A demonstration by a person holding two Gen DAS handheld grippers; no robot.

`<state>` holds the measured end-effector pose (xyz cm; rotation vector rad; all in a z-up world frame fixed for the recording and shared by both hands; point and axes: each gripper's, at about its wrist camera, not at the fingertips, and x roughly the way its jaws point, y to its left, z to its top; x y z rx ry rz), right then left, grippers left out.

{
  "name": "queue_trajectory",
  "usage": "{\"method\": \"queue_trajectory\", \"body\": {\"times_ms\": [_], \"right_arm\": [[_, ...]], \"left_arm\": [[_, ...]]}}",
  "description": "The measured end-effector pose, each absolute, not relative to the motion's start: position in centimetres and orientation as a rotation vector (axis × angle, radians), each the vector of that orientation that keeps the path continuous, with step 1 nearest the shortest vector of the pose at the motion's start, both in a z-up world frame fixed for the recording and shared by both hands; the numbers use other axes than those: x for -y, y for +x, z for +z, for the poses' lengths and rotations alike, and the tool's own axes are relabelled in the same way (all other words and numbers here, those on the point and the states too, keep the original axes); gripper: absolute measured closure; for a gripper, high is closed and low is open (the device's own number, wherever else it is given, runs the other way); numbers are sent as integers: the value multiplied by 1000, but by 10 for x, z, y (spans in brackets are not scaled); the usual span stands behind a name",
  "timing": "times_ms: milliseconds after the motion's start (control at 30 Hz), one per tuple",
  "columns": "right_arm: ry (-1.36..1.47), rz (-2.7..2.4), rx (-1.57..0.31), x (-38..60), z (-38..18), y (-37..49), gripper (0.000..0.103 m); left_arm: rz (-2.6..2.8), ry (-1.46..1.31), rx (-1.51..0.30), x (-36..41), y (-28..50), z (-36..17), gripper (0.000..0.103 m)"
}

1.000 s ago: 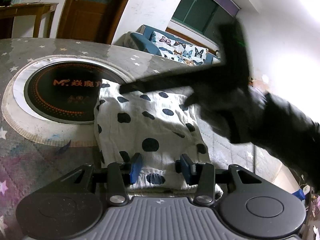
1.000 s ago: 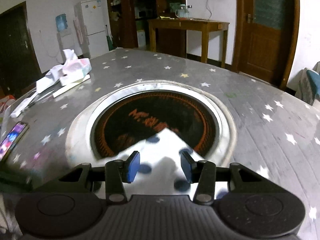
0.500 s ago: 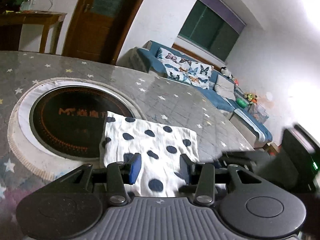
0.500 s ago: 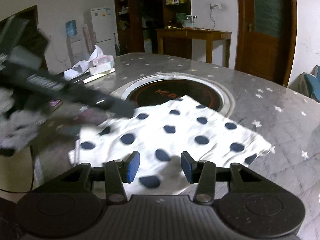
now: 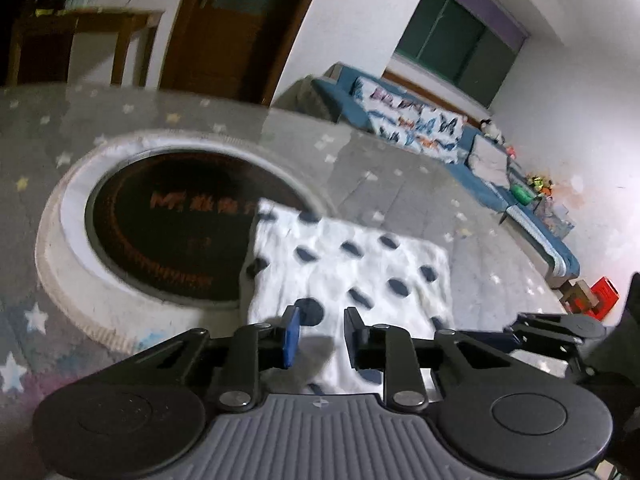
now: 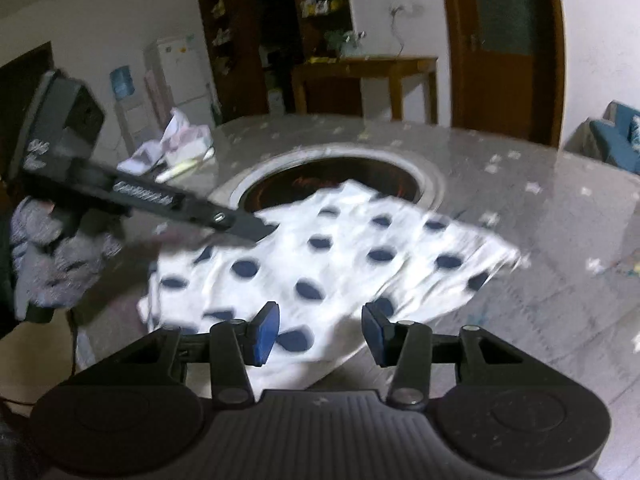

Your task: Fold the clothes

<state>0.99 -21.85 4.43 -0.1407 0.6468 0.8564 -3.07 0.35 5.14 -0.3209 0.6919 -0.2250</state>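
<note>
A white cloth with dark blue dots [image 5: 352, 264] lies folded flat on the starred grey table [image 5: 384, 168], its far corner over the round black cooker plate [image 5: 172, 224]. My left gripper [image 5: 322, 338] hovers at the cloth's near edge. Its jaws are closing, with cloth below the gap and no pad pressing on it. In the right wrist view the left gripper [image 6: 256, 232] reaches the cloth [image 6: 344, 256] at its left side. My right gripper [image 6: 320, 334] stands open over the cloth's near edge and holds nothing.
Crumpled papers and tissues [image 6: 176, 140] lie on the table's far left. A patterned sleeve [image 6: 52, 256] holds the left gripper. The table's edge runs close on the right, with a blue sofa [image 5: 480, 176] and a red crate [image 5: 604, 292] beyond.
The left gripper's jaws have come closer together. The right gripper, earlier stretched across the cloth, has drawn back to the cloth's near side. The cloth lies flat.
</note>
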Motion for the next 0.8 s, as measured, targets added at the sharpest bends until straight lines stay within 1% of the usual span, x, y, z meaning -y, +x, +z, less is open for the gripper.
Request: {"method": "queue_trajectory", "body": {"times_ms": [100,233,267,333,400,467,533,600,633,700,800], "right_arm": [[-139,811,-643,218,44,21,58],[-151,768,-664,216,34,35,60],[-151,754,-679,216,30,37,63],[-145,735,-707,219,23,39,65],[-143,729,-713,222,19,36,65],[-144,725,-709,224,19,33,65],[-131,724,-705,226,20,32,69],[-104,729,-704,228,22,32,78],[-84,734,-709,229,22,34,80],[-61,737,-718,231,22,34,87],[-30,745,-728,234,20,32,90]], "left_arm": [[-275,-326,-677,8,-30,59,77],[-300,-309,-708,26,-19,52,77],[-292,-308,-725,28,-16,48,77],[-264,-311,-761,27,-11,39,77],[-235,-313,-781,22,-10,30,81],[-227,-325,-783,17,-11,27,82],[-224,-324,-782,16,-13,27,82],[-221,-318,-780,16,-14,28,82],[-220,-315,-779,17,-14,28,82],[-217,-310,-777,17,-16,29,82],[-214,-311,-774,17,-16,29,82]]}}
